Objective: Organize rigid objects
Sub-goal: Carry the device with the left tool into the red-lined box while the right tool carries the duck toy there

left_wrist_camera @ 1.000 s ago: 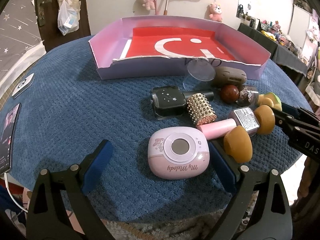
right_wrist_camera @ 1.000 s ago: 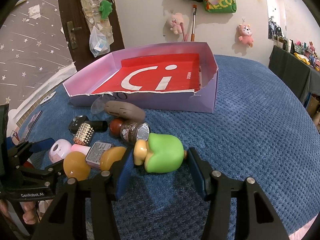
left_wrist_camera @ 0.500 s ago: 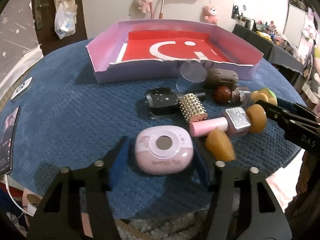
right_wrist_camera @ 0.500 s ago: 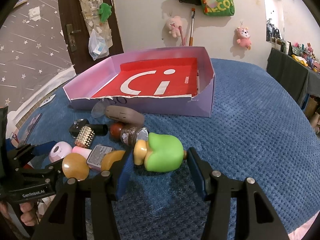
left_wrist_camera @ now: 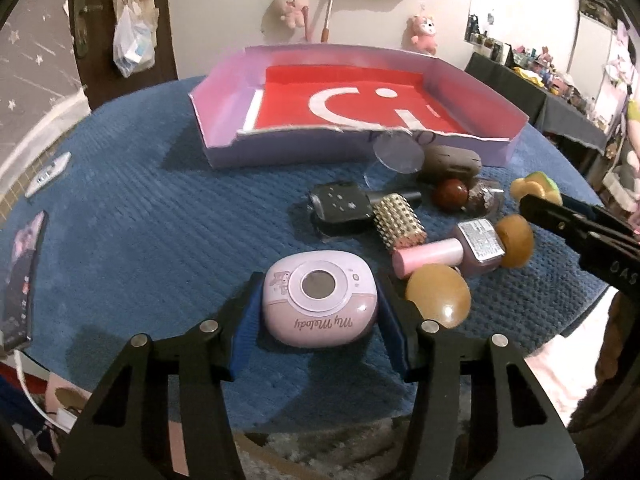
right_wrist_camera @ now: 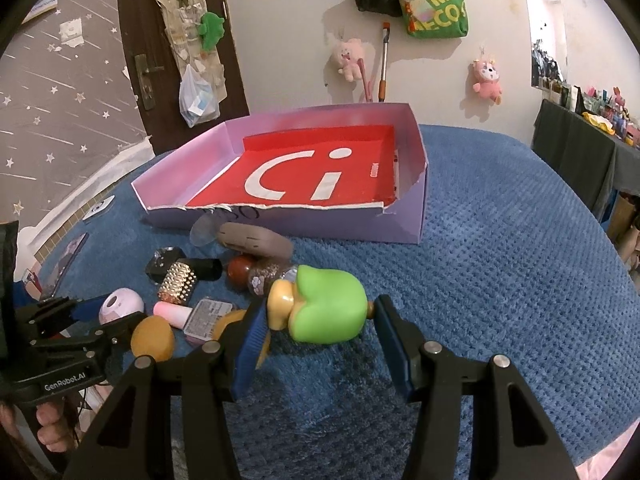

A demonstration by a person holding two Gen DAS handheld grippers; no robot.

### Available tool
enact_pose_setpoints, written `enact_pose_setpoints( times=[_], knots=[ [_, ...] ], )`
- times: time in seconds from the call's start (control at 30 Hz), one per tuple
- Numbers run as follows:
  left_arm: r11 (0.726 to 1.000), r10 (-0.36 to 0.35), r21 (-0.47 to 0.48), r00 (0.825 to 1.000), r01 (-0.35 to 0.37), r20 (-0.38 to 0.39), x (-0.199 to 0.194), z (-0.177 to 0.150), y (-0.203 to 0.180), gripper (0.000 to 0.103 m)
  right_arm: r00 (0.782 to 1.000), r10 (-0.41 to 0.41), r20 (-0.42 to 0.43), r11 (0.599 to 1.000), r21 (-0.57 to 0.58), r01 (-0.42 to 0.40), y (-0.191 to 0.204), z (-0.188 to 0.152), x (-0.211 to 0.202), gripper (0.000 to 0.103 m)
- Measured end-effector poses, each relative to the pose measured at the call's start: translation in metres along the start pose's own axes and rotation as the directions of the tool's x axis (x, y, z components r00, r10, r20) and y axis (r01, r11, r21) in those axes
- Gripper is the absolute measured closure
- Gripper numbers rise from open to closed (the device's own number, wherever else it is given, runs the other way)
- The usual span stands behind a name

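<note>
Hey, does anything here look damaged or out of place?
Yes. The purple box has a torn, ragged front wall, jagged along its top edge and split near the right corner. The box holds none of the items; the nail polish bottles and other small things lie on their sides, jumbled on the blue cloth before it.

Soft, dim indoor light with gentle shadows, strong fisheye bending and dark vignette at the edges, slight blur
</note>
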State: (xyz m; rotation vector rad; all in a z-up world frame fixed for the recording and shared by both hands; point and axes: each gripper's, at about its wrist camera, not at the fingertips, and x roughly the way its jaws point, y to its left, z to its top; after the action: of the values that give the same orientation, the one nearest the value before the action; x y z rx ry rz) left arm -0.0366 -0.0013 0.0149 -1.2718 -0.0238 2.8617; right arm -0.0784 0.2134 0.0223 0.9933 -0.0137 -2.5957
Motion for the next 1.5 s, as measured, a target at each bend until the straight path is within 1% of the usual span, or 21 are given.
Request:
enact_pose_setpoints(
  times=[0.37,0.7,0.8,0.93,1.1,1.27,1.3,1.5],
  knots=[
    [0.999,-0.002,0.033,0.996,-0.001,0.089,-0.014,0.03,0.004,0.052,0.999,0.025,0.035,1.0,0.007,-0.025,0.005,0.015,-0.011,0.046],
    [0.998,-0.015,0.055,0.989,0.008,0.145,-0.009,0.07,0.001,0.052,0.997,0.039,0.059,0.999,0.008,-0.04,0.006,0.037,-0.009,0.046],
    [0.998,-0.029,0.059,0.988,0.021,0.153,-0.007,0.083,0.001,0.052,0.997,0.045,0.06,0.999,0.007,-0.045,0.007,0.047,-0.004,0.046],
    [0.997,-0.032,0.077,0.986,0.02,0.164,0.002,0.101,-0.002,0.052,0.997,0.051,0.057,0.999,0.008,-0.052,0.006,0.058,0.003,0.046],
    [0.997,-0.059,0.066,0.986,0.049,0.153,0.015,0.12,0.0,0.052,0.997,0.055,0.05,0.998,0.009,-0.055,0.006,0.074,0.014,0.046],
    [0.997,-0.056,0.058,0.988,0.048,0.142,0.031,0.135,0.003,0.052,0.998,0.054,0.042,0.998,0.016,-0.054,0.005,0.091,0.027,0.046],
    [0.996,-0.064,0.065,0.988,0.056,0.14,0.034,0.137,0.004,0.052,0.998,0.052,0.04,0.998,0.016,-0.052,0.004,0.093,0.029,0.046],
    [0.997,-0.053,0.063,0.989,0.044,0.141,0.048,0.154,0.008,0.052,0.999,0.044,0.025,0.999,0.017,-0.045,0.001,0.108,0.046,0.046]
  ],
)
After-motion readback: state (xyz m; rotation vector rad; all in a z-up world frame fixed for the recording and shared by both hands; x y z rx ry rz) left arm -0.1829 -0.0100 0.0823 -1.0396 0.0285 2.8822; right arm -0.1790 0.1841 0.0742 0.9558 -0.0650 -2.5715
